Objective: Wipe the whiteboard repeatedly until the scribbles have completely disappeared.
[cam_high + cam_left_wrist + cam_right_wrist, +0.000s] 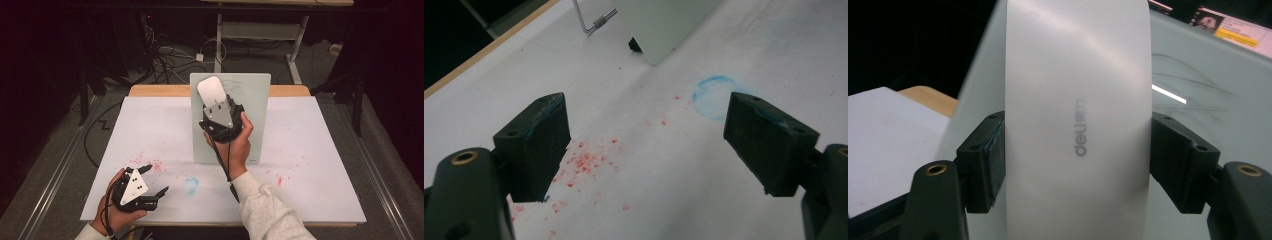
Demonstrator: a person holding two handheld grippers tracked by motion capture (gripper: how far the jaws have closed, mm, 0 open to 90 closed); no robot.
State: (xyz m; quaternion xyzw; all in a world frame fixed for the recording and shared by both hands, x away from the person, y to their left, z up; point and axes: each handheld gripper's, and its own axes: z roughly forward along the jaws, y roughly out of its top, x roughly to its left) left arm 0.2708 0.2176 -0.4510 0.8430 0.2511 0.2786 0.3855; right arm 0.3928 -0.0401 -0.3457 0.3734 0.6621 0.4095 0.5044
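A pale whiteboard [250, 115] stands upright at the back middle of the table. Faint dark scribbles [1193, 75] mark its upper part. My right gripper [216, 106] is shut on a white eraser [211, 91] and holds it against the board's upper left. In the right gripper view the eraser [1078, 100] sits between both jaws, with grey lettering on its back. My left gripper [156, 179] rests low at the table's front left, open, with nothing between its jaws. In its own view the left gripper [649, 135] looks over the sheet toward the board's base [664, 25].
A white sheet [310, 150] covers the table. It carries red specks [155, 165], a blue smudge [190, 184] near the front middle and more red marks [279, 180] at the right. A wire stand leg [591, 22] props the board. Cables lie on the floor behind.
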